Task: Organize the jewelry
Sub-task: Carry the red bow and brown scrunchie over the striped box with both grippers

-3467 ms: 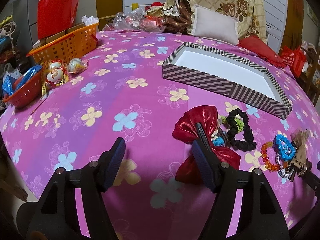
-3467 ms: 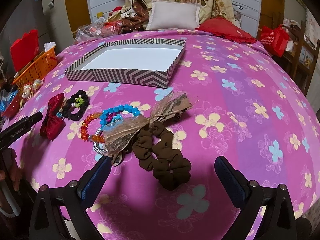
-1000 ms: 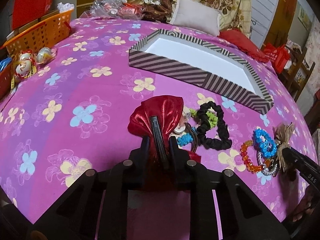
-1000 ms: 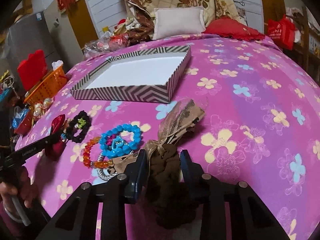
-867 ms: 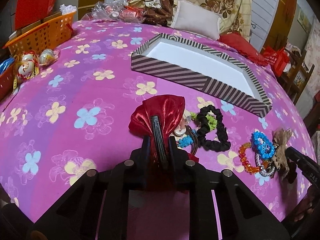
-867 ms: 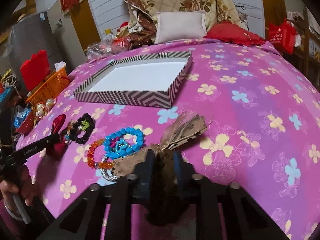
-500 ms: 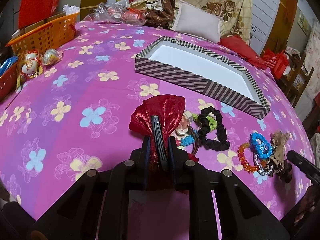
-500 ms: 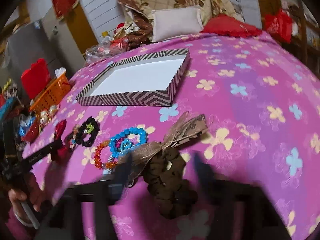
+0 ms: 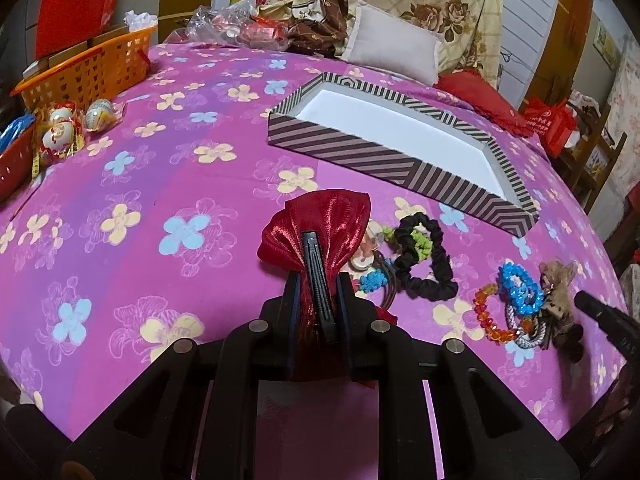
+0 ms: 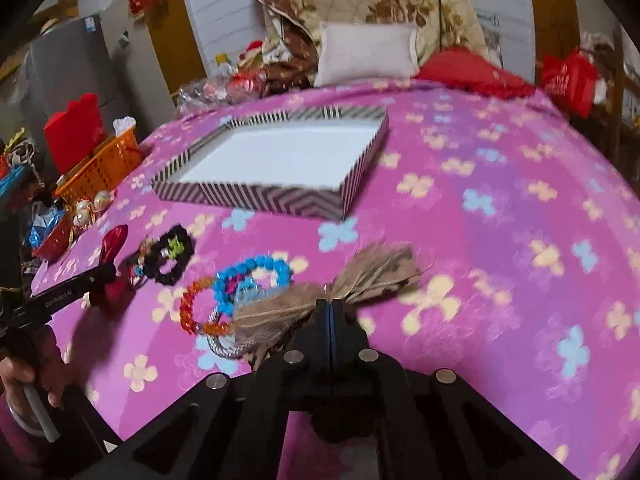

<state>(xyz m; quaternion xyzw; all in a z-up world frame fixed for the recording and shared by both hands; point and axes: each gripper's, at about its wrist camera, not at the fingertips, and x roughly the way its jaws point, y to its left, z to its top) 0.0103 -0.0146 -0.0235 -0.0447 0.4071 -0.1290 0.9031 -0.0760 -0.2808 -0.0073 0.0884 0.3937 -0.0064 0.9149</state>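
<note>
Pink flowered bedding (image 9: 192, 184) is carrying the striped box (image 9: 360, 148), empty, with accessories lying loose just in front. Left gripper (image 9: 318, 280) is pinching the red bow (image 9: 320, 220) by its clip; right gripper (image 10: 330, 310) is clamping shut on the tan bow (image 10: 360, 276), likely bound for the box. Both are tilting forward, low over the bedding.

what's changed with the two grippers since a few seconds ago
Both were open; now the left gripper has shut on the red bow clip, and the right gripper on the brown scrunchie bow. The striped box and beaded bracelets stay put.
</note>
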